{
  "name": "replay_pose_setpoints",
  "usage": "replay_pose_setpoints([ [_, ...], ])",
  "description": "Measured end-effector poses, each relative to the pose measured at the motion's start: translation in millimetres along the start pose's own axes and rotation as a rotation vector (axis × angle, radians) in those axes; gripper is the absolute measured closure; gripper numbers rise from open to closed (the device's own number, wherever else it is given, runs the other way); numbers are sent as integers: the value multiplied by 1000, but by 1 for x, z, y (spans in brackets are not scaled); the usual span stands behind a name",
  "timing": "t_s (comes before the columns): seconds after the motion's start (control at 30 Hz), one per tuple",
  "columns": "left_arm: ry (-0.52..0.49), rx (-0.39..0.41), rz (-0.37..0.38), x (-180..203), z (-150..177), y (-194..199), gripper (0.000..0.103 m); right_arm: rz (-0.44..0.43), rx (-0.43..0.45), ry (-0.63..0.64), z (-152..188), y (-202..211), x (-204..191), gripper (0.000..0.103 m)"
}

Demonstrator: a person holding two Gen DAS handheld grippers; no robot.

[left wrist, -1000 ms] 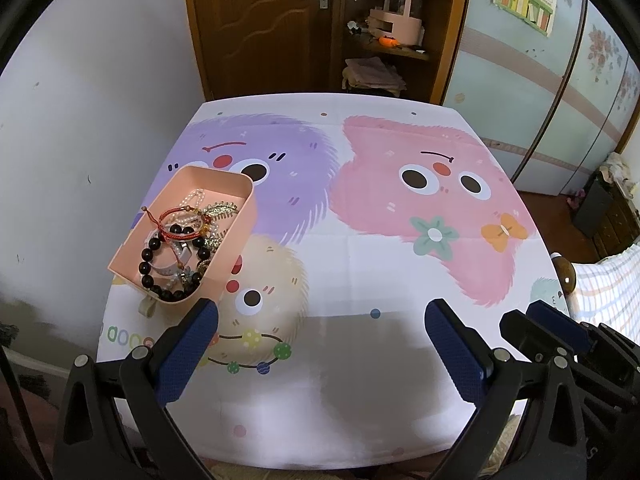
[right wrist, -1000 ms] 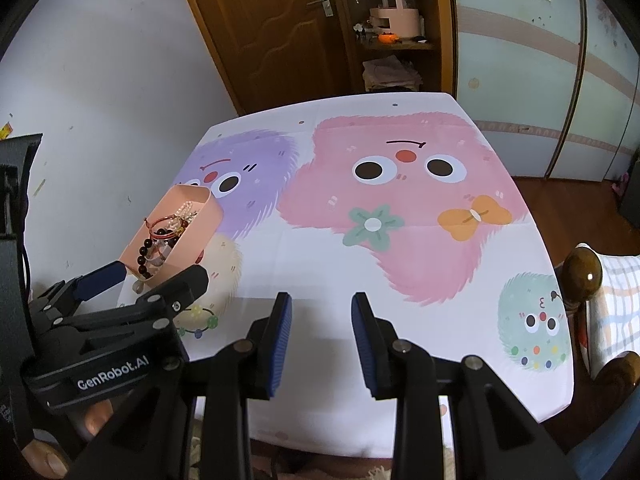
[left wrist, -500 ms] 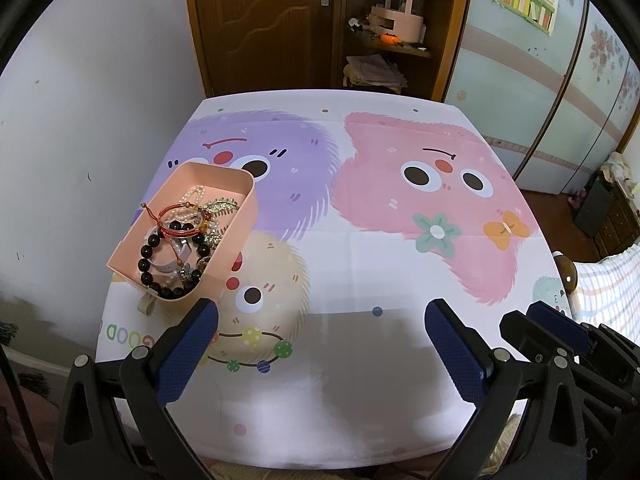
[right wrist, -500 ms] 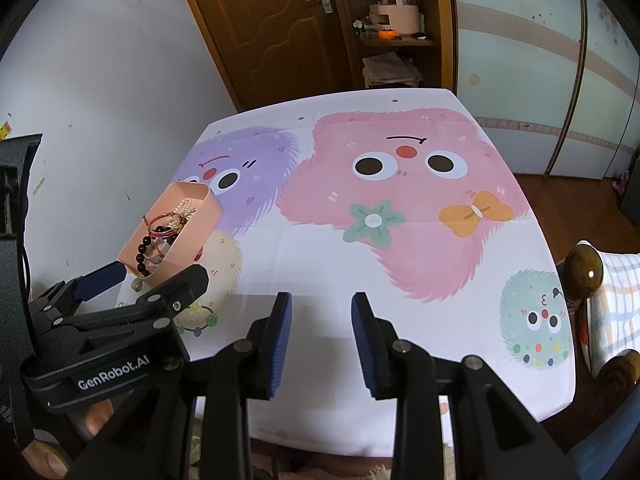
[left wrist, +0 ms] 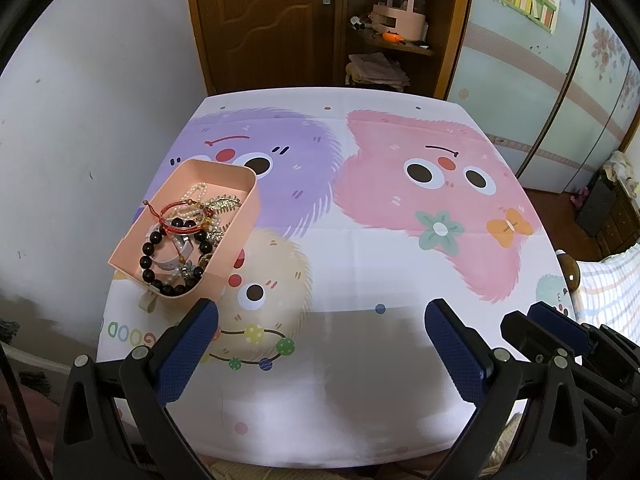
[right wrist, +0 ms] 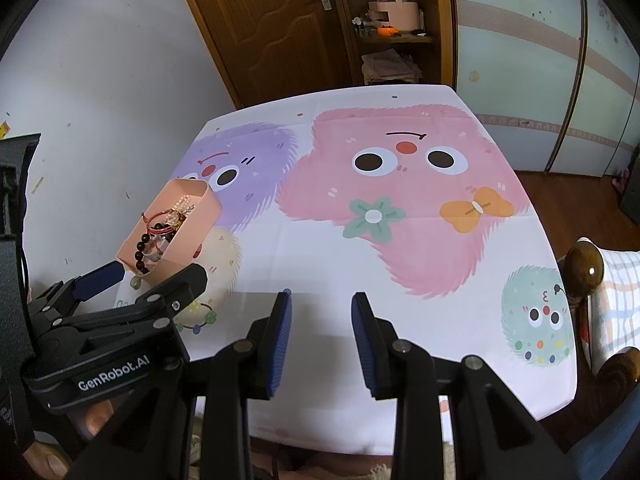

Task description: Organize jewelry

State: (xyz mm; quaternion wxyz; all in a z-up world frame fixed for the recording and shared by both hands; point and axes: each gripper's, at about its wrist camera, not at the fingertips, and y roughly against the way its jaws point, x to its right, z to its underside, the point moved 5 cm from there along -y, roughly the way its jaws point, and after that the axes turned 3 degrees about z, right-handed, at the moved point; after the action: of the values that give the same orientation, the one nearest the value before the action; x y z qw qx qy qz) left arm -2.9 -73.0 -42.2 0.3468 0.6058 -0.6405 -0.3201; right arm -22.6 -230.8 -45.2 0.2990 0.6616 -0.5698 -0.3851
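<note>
A pink tray (left wrist: pixel 238 246) stands at the left edge of the table, on the cartoon tablecloth (left wrist: pixel 360 264). Jewelry is piled in it: a black bead bracelet (left wrist: pixel 149 249), a red cord bracelet (left wrist: pixel 170 210), a pearl strand (left wrist: pixel 196 192) and a gold leaf piece (left wrist: pixel 222 202). A small pale loop (left wrist: pixel 146 301) lies on the cloth by the tray's near corner. My left gripper (left wrist: pixel 320 312) hangs wide open and empty over the near cloth, right of the tray. My right gripper (right wrist: pixel 322 298) stands beside it, its jaws a narrow gap apart with nothing between. The tray (right wrist: pixel 192 232) also shows at the left of the right wrist view.
Behind the table are a wooden door (left wrist: pixel 264 20) and a shelf unit with a pink box (left wrist: pixel 396 16). A wardrobe (left wrist: pixel 540 80) lines the right wall. A wooden bedpost (right wrist: pixel 584 268) rises at the table's right edge. A person's fingers (right wrist: pixel 96 420) hold the left gripper.
</note>
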Motion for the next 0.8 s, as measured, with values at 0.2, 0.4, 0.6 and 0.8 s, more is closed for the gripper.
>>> replay_pose_setpoints([
  [0.2, -1, -2, -1, 0, -1, -1, 1, -2, -2, 0, 1, -1, 1, 72],
  [0.4, 3, -8, -5, -3, 3, -2, 1, -2, -7, 0, 3, -2, 0, 72],
  [0.6, 2, -10, -6, -4, 4, -3, 1, -4, -9, -1, 4, -3, 0, 72],
  [0.8, 3, -13, -9, -5, 4, -3, 1, -5, -12, -1, 5, -4, 0, 72],
])
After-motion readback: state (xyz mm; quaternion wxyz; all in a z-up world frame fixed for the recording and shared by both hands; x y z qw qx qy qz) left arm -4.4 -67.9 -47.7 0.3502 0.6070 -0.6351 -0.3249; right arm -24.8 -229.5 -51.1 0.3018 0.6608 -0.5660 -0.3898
